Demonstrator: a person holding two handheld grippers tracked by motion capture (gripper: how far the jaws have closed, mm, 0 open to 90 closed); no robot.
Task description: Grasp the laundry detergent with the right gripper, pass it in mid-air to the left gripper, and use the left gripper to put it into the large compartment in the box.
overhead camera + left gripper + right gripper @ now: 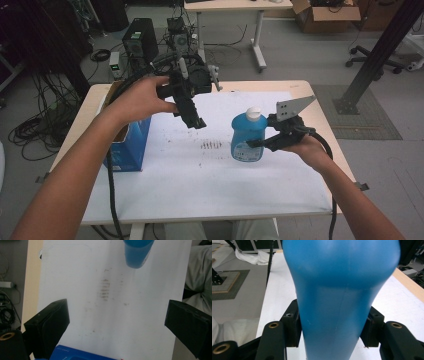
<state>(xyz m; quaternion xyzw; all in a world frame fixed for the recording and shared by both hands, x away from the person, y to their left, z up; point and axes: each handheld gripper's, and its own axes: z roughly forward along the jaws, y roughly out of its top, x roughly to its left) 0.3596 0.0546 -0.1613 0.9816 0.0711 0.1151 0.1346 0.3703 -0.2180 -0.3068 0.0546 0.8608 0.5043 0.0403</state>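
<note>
Both grippers hung above the table [200, 190]: the right gripper [256, 142] clamped the blue bottle [248, 137] at its waist, seemingly for carrying, while the left gripper [196, 121] hovered with jaws apart.

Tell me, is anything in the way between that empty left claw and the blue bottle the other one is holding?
Nothing visible. The left gripper hangs open above the white mat, and the stretch across to the bottle is bare. The right gripper clamps the bottle from its far side. The blue box sits off to the left.
</note>
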